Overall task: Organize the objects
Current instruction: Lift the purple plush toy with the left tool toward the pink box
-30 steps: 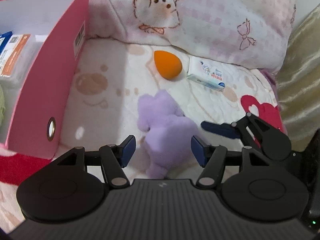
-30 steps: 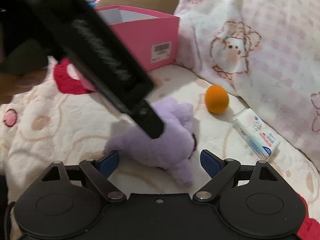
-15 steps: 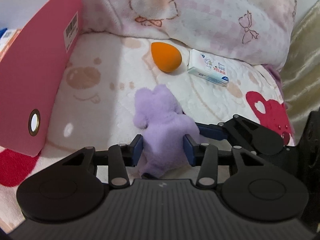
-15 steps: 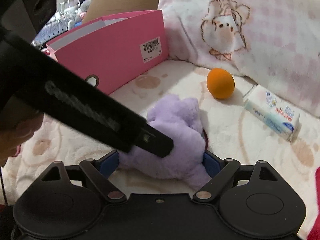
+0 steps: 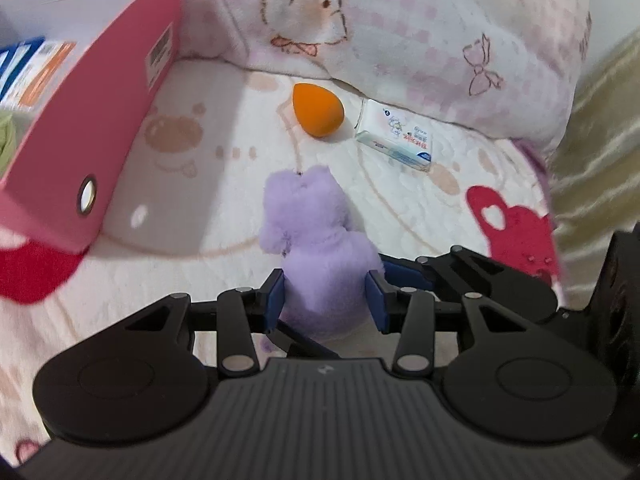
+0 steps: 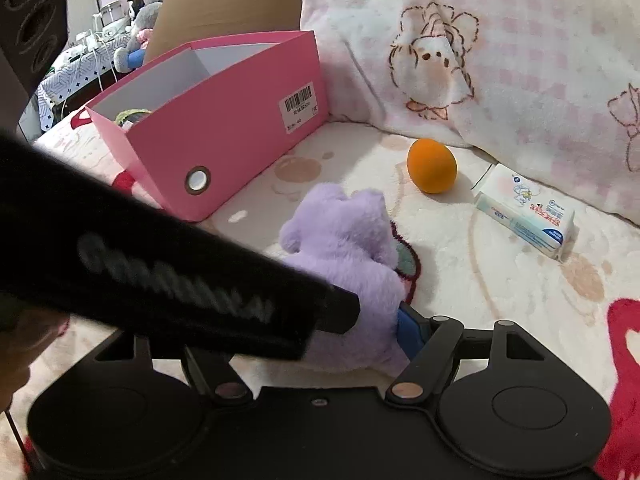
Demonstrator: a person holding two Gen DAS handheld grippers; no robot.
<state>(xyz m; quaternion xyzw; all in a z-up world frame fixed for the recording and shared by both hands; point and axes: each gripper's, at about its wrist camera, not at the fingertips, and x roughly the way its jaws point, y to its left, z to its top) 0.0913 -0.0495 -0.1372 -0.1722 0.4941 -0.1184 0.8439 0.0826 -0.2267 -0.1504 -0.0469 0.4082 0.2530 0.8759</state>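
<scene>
A purple plush toy [image 5: 316, 236] lies on the cream blanket, and both grippers meet on it. My left gripper [image 5: 326, 302] is shut on its near end, blue pads sunk into the fur. My right gripper [image 6: 316, 334] comes in from the right with its jaws closing on the same toy [image 6: 344, 248]. One right pad [image 6: 408, 328] presses the fur; the other is hidden behind the left gripper's black body. An orange egg-shaped sponge [image 5: 318, 110] and a white tissue pack [image 5: 396, 138] lie beyond. The pink box [image 5: 92, 120] stands to the left.
Inside the pink box [image 6: 224, 136] are printed white packs [image 5: 40, 68] and something green. A pink checked pillow [image 5: 400, 20] bounds the far side, and gold fabric [image 5: 600, 120] the right. Brown cardboard [image 6: 232, 8] stands behind the box.
My left gripper's jaws went from wide apart to clamped on the plush toy, and the hand shifted sideways. My right gripper rolled and narrowed its jaws onto the toy.
</scene>
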